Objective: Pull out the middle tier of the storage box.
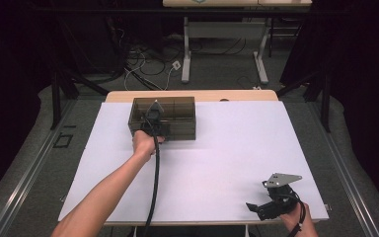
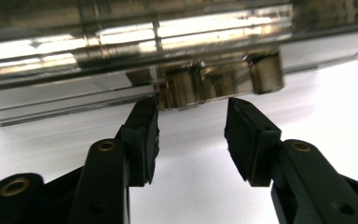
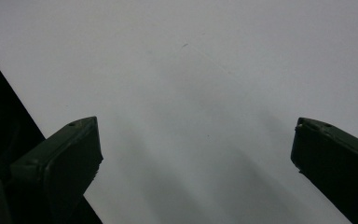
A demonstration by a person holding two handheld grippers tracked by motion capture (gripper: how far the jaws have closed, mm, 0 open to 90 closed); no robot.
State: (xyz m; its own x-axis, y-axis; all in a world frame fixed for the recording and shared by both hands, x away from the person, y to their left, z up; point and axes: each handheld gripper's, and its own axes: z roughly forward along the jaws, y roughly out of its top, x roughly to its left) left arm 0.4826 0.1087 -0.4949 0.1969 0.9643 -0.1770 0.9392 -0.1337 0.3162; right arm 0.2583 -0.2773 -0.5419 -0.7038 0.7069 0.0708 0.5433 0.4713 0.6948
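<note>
A dark, see-through plastic box [image 1: 175,118] with inner dividers stands at the back left of the white table [image 1: 227,148]. My left gripper [image 1: 153,116] is at the box's front wall, held by a hand with the cable trailing back. In the left gripper view its jaws [image 2: 191,109] stand apart, tips close on either side of a small latch [image 2: 205,84] low on the box wall [image 2: 121,51]; the pads do not press on it. My right gripper [image 1: 258,195] rests near the table's front right corner. Its jaws [image 3: 196,126] are spread wide over bare white tabletop, nothing between them.
The table's front edge runs just under my right hand [image 1: 296,222]. Beyond the far edge stand the legs of another table [image 1: 224,49], and cables [image 1: 143,66] lie on the floor. Dark curtains close in both sides.
</note>
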